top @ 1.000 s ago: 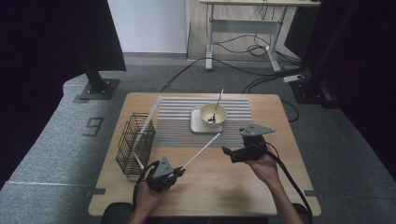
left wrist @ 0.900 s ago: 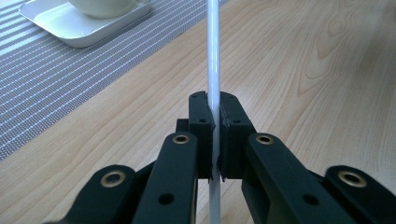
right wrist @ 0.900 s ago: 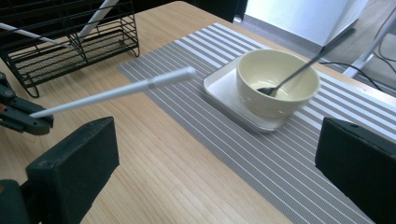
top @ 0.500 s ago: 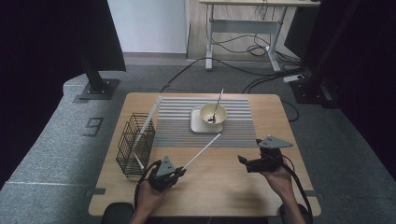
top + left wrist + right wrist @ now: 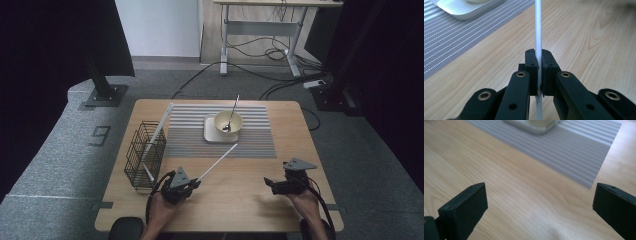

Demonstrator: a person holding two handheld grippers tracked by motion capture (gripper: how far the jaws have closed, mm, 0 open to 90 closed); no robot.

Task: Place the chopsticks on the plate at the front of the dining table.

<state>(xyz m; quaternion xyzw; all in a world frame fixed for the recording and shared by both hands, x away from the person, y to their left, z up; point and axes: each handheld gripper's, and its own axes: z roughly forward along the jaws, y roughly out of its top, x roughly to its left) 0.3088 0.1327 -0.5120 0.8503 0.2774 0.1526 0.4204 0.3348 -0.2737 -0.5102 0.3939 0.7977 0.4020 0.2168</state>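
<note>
My left gripper (image 5: 194, 183) is near the table's front edge, left of centre, shut on a thin white stick (image 5: 217, 162). The stick slants up and away toward the striped mat (image 5: 250, 142). In the left gripper view the stick (image 5: 538, 30) runs straight up between the pads, and the left gripper (image 5: 539, 66) pinches it tight. My right gripper (image 5: 268, 184) is low over the wood at the front right, pointing left. Its jaws stand wide apart with nothing between them, as the right gripper view shows around the right gripper (image 5: 540, 200).
A cream bowl (image 5: 228, 121) with a spoon (image 5: 232, 111) in it sits on a white plate (image 5: 210, 134) on the mat. A black wire basket (image 5: 145, 155) stands at the left, and a long white stick (image 5: 161, 124) leans out of it.
My right gripper has drawn back from the stick's far end, moving right, down and toward the front edge. The left gripper and its stick have stayed put.
</note>
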